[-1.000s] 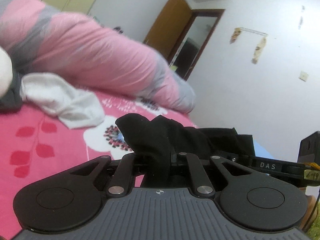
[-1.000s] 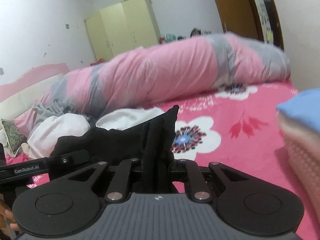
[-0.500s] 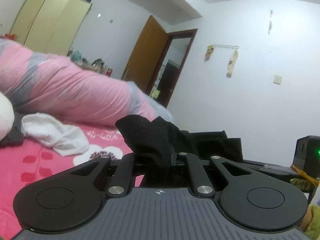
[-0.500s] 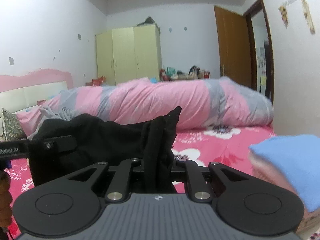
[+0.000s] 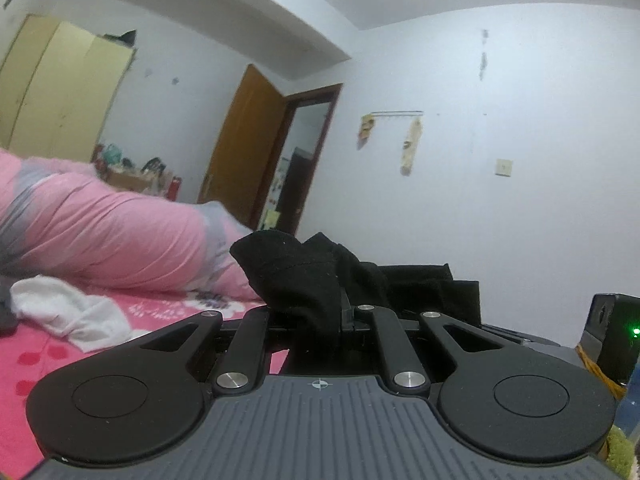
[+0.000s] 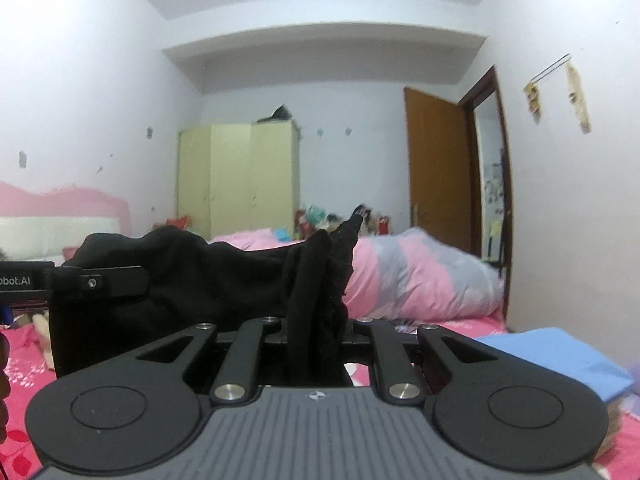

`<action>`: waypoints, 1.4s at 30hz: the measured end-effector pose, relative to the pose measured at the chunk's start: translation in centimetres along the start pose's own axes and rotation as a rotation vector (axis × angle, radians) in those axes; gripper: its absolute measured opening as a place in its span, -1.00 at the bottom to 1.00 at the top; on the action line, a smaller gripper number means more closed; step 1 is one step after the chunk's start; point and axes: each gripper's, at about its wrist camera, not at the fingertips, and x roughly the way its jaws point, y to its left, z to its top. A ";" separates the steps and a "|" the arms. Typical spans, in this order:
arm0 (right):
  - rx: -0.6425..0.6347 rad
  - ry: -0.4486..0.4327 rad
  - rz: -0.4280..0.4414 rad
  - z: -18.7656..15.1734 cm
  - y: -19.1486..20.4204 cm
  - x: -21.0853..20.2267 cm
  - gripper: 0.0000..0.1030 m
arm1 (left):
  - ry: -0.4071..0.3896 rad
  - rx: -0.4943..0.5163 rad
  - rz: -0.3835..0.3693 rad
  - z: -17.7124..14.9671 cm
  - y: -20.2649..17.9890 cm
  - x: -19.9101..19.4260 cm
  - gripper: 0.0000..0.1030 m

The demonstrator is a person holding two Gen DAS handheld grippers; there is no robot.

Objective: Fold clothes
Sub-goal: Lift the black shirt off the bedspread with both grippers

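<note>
The left gripper (image 5: 320, 312) is clamped on a bunched edge of the black garment (image 5: 304, 276), and the right gripper (image 6: 316, 320) is clamped on another bunched edge of the same black garment (image 6: 200, 280). The cloth is stretched between the two grippers, held up off the bed (image 5: 48, 356), whose sheet is pink with a flower pattern. In the right wrist view the garment runs left to the left gripper's body at the frame edge. A rolled pink and grey duvet (image 6: 420, 276) lies across the far side of the bed. A white cloth (image 5: 68, 312) lies crumpled on the sheet near the duvet. A folded blue item (image 6: 560, 356) sits at the right of the bed. A pale yellow wardrobe (image 6: 240, 176) and an open brown door (image 6: 436, 164) stand behind.
</note>
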 end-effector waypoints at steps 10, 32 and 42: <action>-0.026 -0.086 -0.153 5.4 -5.5 -3.2 -0.72 | 0.016 -0.007 -0.148 3.2 -5.1 5.0 -0.81; -0.237 -0.276 -0.401 12.2 -18.4 -3.4 -0.71 | 0.001 0.120 -0.377 4.4 -16.6 16.9 -0.81; -0.184 -0.261 -0.398 9.3 -24.0 -0.9 -0.71 | 0.069 0.130 -0.401 1.5 -16.4 22.1 -0.81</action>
